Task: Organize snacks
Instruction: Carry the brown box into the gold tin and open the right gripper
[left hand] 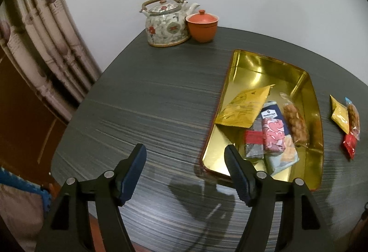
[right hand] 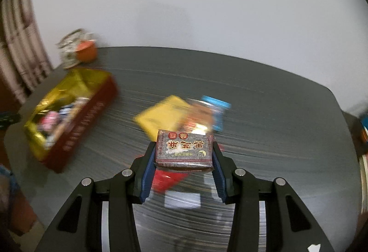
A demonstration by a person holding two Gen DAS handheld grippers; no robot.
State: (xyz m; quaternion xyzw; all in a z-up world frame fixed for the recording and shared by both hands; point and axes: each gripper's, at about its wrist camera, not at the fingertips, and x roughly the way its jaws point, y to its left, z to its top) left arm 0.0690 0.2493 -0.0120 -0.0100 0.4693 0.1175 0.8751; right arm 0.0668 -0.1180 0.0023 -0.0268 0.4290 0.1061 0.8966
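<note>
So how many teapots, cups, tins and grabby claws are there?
Teapot: 1
Orange cup: 1
Gold tin: 1
Grippers: 2, the left gripper open and the right gripper holding a snack packet
Total: 5

Tin and loose packets motion-blurred, teapot smeared

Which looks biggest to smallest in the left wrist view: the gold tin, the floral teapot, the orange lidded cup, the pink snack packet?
1. Gold tin
2. Floral teapot
3. Orange lidded cup and pink snack packet: look alike, and the packet lies nearer, so unranked.
</note>
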